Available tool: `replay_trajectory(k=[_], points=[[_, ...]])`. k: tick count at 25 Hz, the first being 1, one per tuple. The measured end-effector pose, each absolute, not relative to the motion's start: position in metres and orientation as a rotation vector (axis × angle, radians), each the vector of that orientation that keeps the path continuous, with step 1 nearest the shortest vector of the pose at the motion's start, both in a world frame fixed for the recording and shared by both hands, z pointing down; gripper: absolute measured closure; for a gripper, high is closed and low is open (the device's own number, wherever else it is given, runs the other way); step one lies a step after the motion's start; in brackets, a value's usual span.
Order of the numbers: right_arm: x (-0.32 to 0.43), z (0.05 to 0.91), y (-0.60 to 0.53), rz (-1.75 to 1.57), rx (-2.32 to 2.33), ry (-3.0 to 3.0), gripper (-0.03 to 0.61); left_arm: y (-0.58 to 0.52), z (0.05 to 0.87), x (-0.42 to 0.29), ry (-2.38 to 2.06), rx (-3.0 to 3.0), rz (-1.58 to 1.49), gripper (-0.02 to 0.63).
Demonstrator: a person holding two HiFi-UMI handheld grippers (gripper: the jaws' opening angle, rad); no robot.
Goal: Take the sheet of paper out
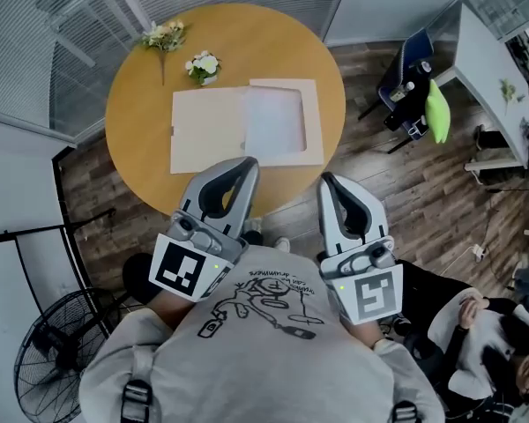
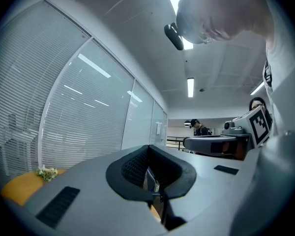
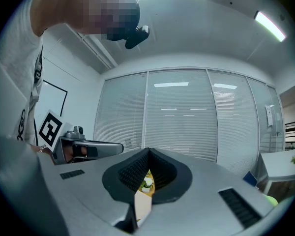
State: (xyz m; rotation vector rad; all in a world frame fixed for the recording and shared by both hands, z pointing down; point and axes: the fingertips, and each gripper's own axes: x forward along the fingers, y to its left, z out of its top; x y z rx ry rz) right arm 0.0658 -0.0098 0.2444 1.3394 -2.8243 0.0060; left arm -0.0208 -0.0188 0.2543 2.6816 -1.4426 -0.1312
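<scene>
A flat cream folder [image 1: 207, 132] lies open on the round wooden table [image 1: 141, 104]. Its right half frames a white sheet of paper [image 1: 275, 122]. Both grippers are held level close to my chest, at the table's near edge and short of the folder. The left gripper [image 1: 247, 166] has its jaws together with nothing between them, and their tips meet in the left gripper view [image 2: 148, 147]. The right gripper [image 1: 328, 180] is also shut and empty [image 3: 148, 151]. Through the slit under its tips a strip of table and white flowers shows.
Two small flower bunches [image 1: 165, 35] [image 1: 203, 64] lie on the table's far side. A floor fan [image 1: 57, 359] stands at the lower left. A blue chair [image 1: 410, 73] and a white desk [image 1: 494, 69] are at the right, and a person [image 1: 494, 342] sits at the lower right.
</scene>
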Motion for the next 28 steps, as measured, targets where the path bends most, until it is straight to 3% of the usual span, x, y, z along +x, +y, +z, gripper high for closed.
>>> replay_trajectory(k=[17, 28], points=[[0.018, 0.254, -0.058, -0.005, 1.367, -2.785, 0.572, -0.071, 0.277, -0.067, -1.380, 2.661, -0.147, 0.597], [0.020, 0.255, -0.070, -0.024, 1.392, -2.764, 0.572, -0.097, 0.334, -0.068, -1.363, 2.609, -0.018, 0.571]])
